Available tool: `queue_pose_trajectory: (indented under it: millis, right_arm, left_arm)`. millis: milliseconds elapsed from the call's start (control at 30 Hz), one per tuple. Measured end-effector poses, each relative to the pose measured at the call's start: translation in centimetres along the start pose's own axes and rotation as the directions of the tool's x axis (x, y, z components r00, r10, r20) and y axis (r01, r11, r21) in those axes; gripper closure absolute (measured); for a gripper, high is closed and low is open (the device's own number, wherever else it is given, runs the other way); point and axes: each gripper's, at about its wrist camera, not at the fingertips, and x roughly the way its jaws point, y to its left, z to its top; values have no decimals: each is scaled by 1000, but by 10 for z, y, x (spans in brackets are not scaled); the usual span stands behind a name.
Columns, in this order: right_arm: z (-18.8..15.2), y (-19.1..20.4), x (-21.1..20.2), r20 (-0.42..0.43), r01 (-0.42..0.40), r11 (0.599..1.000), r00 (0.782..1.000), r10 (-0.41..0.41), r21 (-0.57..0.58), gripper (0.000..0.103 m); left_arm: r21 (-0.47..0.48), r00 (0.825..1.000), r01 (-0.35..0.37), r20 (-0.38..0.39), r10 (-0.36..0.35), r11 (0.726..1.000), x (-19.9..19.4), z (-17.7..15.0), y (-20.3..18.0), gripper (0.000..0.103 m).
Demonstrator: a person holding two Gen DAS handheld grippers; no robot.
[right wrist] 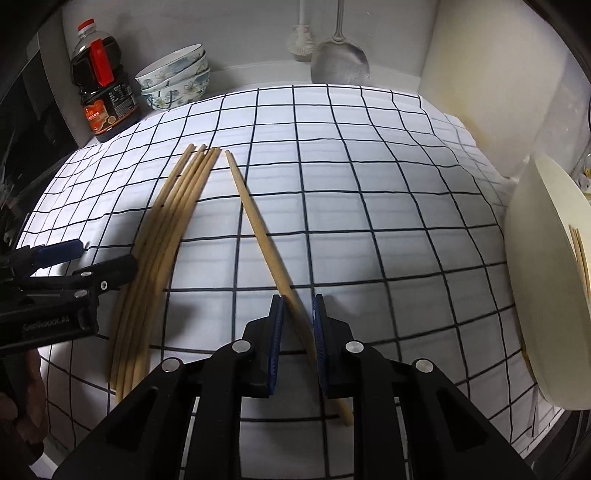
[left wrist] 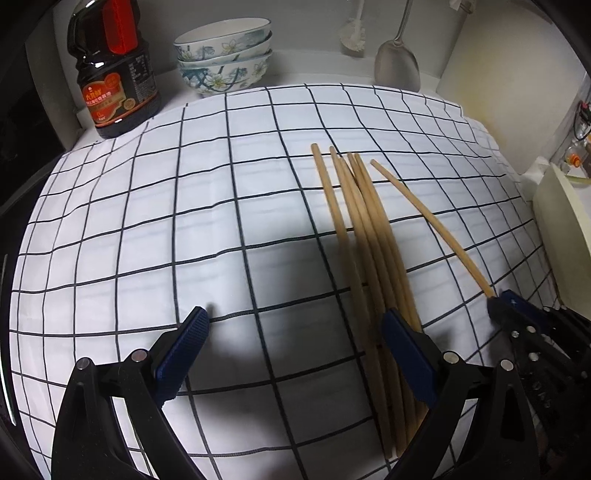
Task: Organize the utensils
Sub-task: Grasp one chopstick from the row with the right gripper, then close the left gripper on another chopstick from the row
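Observation:
Several wooden chopsticks (left wrist: 364, 236) lie bundled on a white checked cloth (left wrist: 184, 229); they also show in the right wrist view (right wrist: 166, 236). A single chopstick (right wrist: 258, 225) lies apart to their right; it also shows in the left wrist view (left wrist: 428, 225). My right gripper (right wrist: 298, 314) straddles its near part with the jaws a narrow gap apart, pads close to it; it shows in the left wrist view (left wrist: 498, 299). My left gripper (left wrist: 295, 325) is open and empty, its right finger (left wrist: 406, 347) over the bundle. A cream holder (right wrist: 546, 295) with chopsticks (right wrist: 580, 254) stands at right.
A dark sauce bottle (left wrist: 114, 74) and stacked floral bowls (left wrist: 225, 55) stand at the back left. A metal spatula (left wrist: 397, 62) and a brush (left wrist: 352, 33) hang on the back wall. A cream wall panel (left wrist: 491, 74) rises at right.

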Motion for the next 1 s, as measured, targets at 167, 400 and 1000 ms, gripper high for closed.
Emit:
queue_pose_trajectory:
  millis: [167,400,1000]
  right_arm:
    - [1,2,1,-4,-4,1000,1000,4,-19,87]
    - [5,6,4,-7,-10,999,1000,10,-44,87]
    - [13,6,10,-5,-20,998,1000,20,-65,86]
  left_arm:
    - [-7,1000,-10,8,10,1000,1,1,2,10]
    - [-8,999,-35,17,35,999,2,1,7,8]
    - [27,996,-87,-3,87,996,4,0,2,6]
